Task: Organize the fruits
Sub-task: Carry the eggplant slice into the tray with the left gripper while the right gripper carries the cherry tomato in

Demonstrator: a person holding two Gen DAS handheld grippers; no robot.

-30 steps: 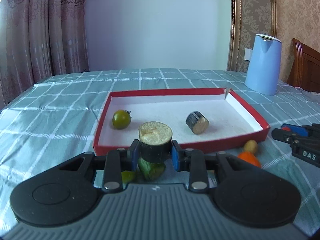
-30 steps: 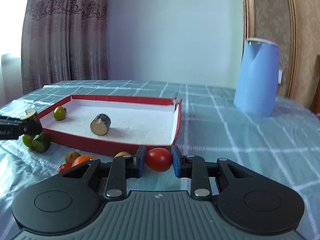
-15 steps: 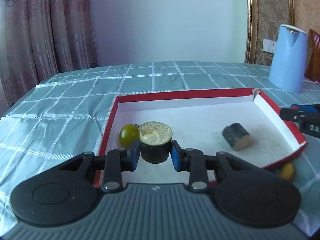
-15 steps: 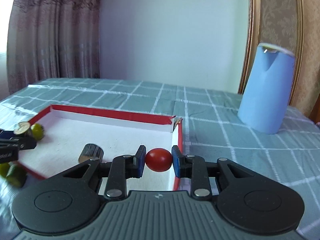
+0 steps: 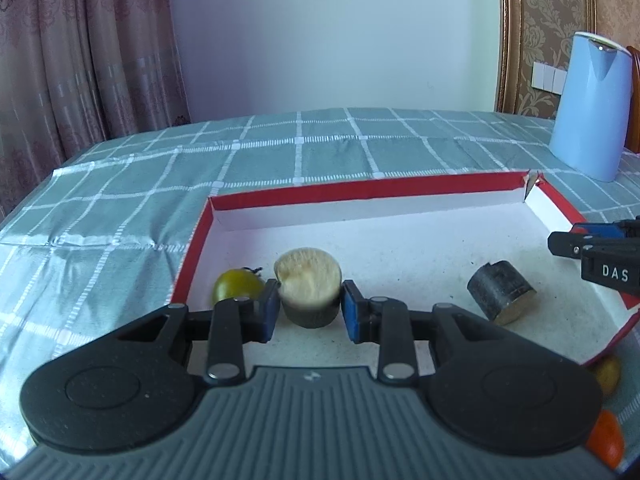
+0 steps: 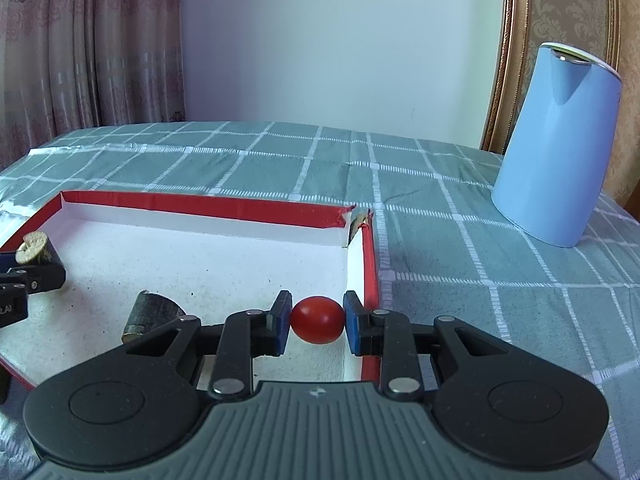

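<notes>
My left gripper (image 5: 307, 312) is shut on a dark-skinned cut fruit chunk (image 5: 309, 285) with a pale top, held over the left part of the red-rimmed white tray (image 5: 360, 190). A green tomato (image 5: 236, 286) and another dark chunk (image 5: 500, 296) lie in the tray. My right gripper (image 6: 316, 320) is shut on a red cherry tomato (image 6: 317, 319), held over the tray's (image 6: 208, 210) right side near its right wall. The right gripper shows at the right edge of the left wrist view (image 5: 596, 252).
A blue kettle (image 5: 588, 104) stands on the checked green tablecloth beyond the tray's far right corner. A yellowish fruit (image 5: 608, 374) and an orange one (image 5: 606, 436) lie on the cloth by the tray's near right corner. Curtains hang at the left.
Both grippers have moved forward with their fruits, from in front of the tray to over its inside. The fruits on the cloth have dropped behind.
</notes>
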